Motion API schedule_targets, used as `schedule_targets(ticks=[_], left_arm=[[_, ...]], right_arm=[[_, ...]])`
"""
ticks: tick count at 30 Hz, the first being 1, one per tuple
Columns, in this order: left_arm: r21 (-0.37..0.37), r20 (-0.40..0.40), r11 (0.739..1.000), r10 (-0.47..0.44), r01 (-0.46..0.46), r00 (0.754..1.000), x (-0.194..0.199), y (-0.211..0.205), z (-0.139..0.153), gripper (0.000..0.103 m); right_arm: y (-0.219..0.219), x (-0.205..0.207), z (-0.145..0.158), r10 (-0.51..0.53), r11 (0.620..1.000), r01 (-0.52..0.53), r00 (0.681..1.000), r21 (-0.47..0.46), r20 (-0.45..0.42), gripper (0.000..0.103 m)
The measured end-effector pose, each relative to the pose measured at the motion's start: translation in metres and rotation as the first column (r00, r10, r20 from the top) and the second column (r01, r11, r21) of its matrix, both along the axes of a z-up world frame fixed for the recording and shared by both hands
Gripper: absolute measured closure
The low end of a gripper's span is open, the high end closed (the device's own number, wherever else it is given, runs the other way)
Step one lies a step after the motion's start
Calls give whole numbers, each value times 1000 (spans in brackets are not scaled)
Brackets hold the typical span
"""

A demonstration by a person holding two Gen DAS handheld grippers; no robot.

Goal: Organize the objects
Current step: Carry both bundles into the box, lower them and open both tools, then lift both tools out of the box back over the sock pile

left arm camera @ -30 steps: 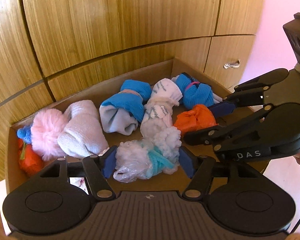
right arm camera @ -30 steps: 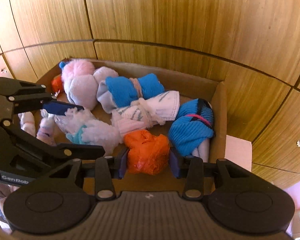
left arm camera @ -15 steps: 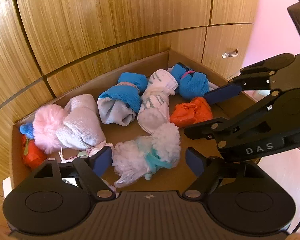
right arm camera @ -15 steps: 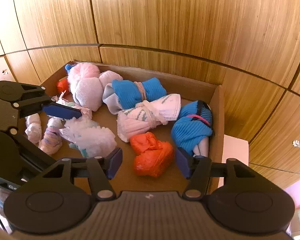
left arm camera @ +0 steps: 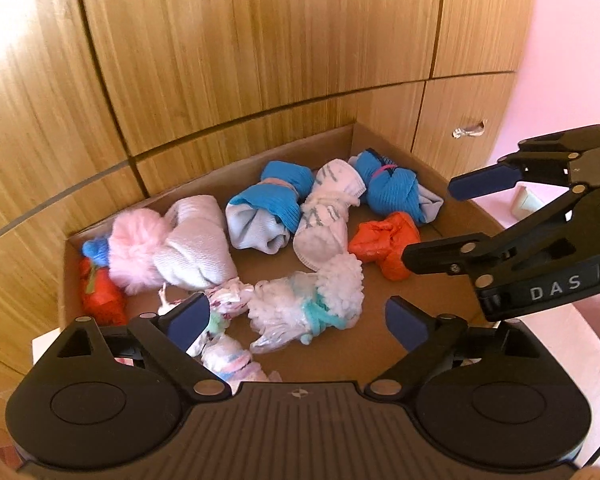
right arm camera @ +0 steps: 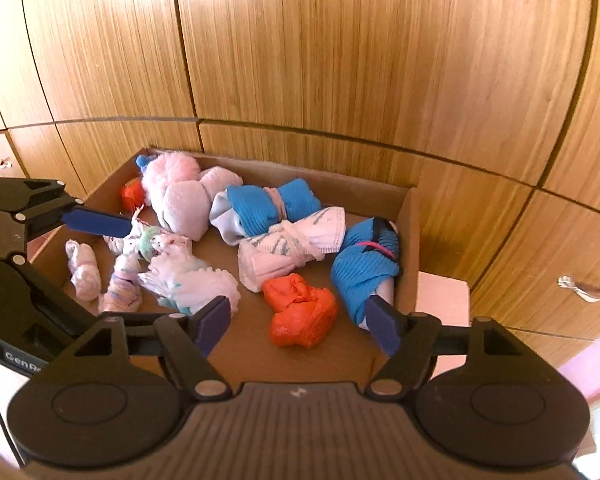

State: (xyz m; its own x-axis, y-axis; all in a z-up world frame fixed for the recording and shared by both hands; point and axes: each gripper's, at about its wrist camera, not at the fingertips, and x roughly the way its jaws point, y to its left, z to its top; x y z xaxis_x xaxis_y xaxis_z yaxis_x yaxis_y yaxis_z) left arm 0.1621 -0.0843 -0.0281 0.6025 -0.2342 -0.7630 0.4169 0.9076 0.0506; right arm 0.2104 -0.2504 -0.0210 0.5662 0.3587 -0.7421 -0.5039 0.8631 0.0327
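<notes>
Both hand-held grippers are released and hanging over the cardboard box (left arm camera: 460, 200). Left hand-held gripper (left arm camera: 298, 318): jaws opening, near full spread, fluffy white-and-teal bundle (left arm camera: 312, 300) lies on the box floor between the fingers, pads clear of it. Right hand-held gripper (right arm camera: 298, 322): jaws opening, about half spread, orange bundle (right arm camera: 302, 312) sits on the box floor between the fingers, nothing pressing on it. So neither holds anything. Box contents in the right wrist view: pink pom-pom bundle (right arm camera: 176, 170) and pale sock roll (right arm camera: 188, 208) at the back left, blue sock roll (right arm camera: 272, 208), white patterned roll (right arm camera: 292, 248), second blue roll (right arm camera: 364, 268) against the right wall, small pale rolls (right arm camera: 84, 270) front left, another orange piece (right arm camera: 131, 196) in the far corner. Box stands against wooden cabinet fronts (right arm camera: 340, 60). Progress call: looks late-stage, everything visible is already in the box, two items apparently just set down. What's left I can't tell; nothing loose shows outside the box, but the view beyond its rim is narrow. Items lie loosely, not in rows, so tidying may remain.
</notes>
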Motion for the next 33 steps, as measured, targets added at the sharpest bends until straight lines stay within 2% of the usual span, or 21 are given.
schedule_targets(ticks=[7,15,20,24,27,33], left_arm=[[-32,10,999,44,-44,999,-29,19,18,4],[-65,61,995,81,-77,995,-88,48,42,1],[-66,101,994,96,-89,990,-128,65,43,1],[-65,137,996,70,-61,988,-158,76,29,1],[-74,142,997,47,-37,989,-178,86,15,1],[-78,145,996,49,-38,988,-197,106,-3,1]], right_arm=[[-4,-32,17,-31,999,31,999,14,18,25],[-9,-85,46,-68,996,65,997,56,49,18],[-16,-126,55,-101,990,94,992,104,75,13],[-2,-172,42,-133,984,119,986,134,100,12],[10,-201,21,-130,980,111,985,163,112,12],[39,-224,-27,-134,982,114,982,148,135,13]])
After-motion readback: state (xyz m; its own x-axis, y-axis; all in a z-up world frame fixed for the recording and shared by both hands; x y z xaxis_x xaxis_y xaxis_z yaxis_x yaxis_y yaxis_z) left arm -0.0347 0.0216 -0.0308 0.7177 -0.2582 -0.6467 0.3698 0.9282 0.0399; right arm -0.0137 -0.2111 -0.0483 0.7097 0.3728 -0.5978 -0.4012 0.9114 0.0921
